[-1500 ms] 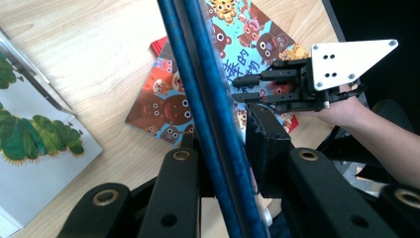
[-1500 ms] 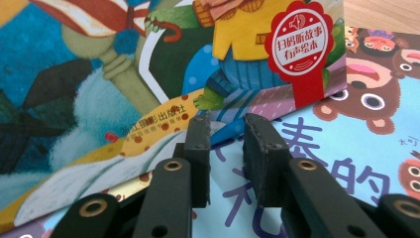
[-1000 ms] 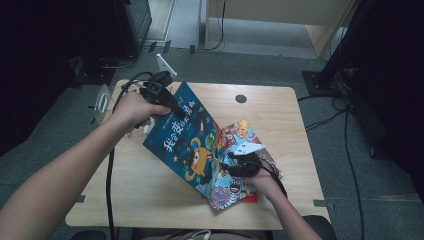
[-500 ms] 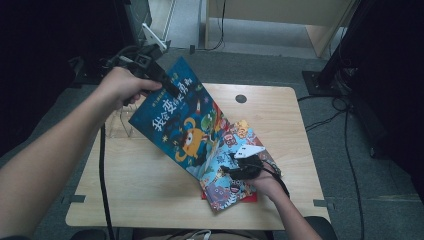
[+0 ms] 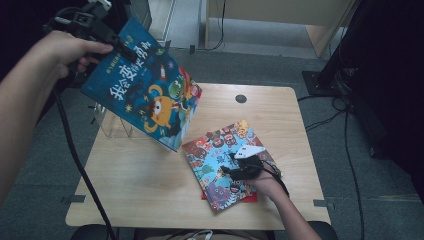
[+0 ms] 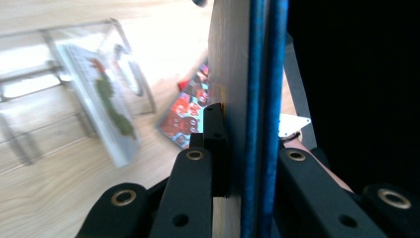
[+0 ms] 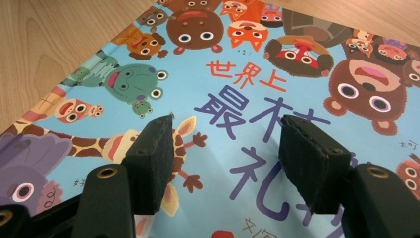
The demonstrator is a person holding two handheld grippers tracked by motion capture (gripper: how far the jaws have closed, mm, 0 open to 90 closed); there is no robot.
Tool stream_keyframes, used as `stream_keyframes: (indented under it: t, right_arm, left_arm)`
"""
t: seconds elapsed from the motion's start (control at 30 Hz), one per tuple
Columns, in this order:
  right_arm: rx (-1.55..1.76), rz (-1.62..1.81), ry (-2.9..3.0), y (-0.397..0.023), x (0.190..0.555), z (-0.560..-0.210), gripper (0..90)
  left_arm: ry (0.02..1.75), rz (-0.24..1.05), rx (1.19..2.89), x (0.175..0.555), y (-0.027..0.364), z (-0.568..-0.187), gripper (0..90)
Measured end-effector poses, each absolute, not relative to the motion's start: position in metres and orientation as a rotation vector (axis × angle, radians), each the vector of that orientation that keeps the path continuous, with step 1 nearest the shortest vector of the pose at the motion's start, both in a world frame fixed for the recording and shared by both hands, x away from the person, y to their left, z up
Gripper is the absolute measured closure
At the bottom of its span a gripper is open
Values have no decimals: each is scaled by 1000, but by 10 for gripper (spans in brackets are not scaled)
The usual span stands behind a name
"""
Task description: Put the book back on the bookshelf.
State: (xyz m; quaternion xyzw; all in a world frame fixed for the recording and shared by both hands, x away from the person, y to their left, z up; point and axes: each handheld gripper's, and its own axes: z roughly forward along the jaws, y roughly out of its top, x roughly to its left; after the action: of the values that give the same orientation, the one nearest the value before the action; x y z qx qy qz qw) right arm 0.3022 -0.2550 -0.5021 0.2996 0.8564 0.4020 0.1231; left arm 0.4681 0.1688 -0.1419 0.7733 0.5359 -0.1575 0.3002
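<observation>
- High view: a blue picture book is held tilted in the air over the left of the wooden table, clamped at its top edge by the left gripper. A clear plastic stand is partly hidden beneath it. A second, light-blue book is seen flat near the front right, with a red one peeking from under it; the right gripper is rested over its cover.
- Left gripper view: the blue book's thin edge is pinched tightly between the black jaws. The stand is blurred behind.
- Right gripper view: the jaws are parted, having just been opening, with nothing between them, above the glossy animal cover, which is cut off by the frame.
</observation>
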Motion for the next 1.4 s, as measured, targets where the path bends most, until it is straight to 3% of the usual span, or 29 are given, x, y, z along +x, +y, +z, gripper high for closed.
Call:
stream_keyframes:
  t: [0.7, 1.03, 1.4]
  right_arm:
    - [872, 1167, 2496, -255, 302, -502, 387]
    - [872, 1166, 2496, -255, 302, -502, 387]
    - [872, 1166, 2496, -255, 302, -502, 386]
  left_arm:
    - [1708, -265, 1875, 469, 317, -139, 833]
    - [1825, -203, 1903, 464, 348, -154, 833]
    - [1913, -217, 1925, 479, 341, -199, 833]
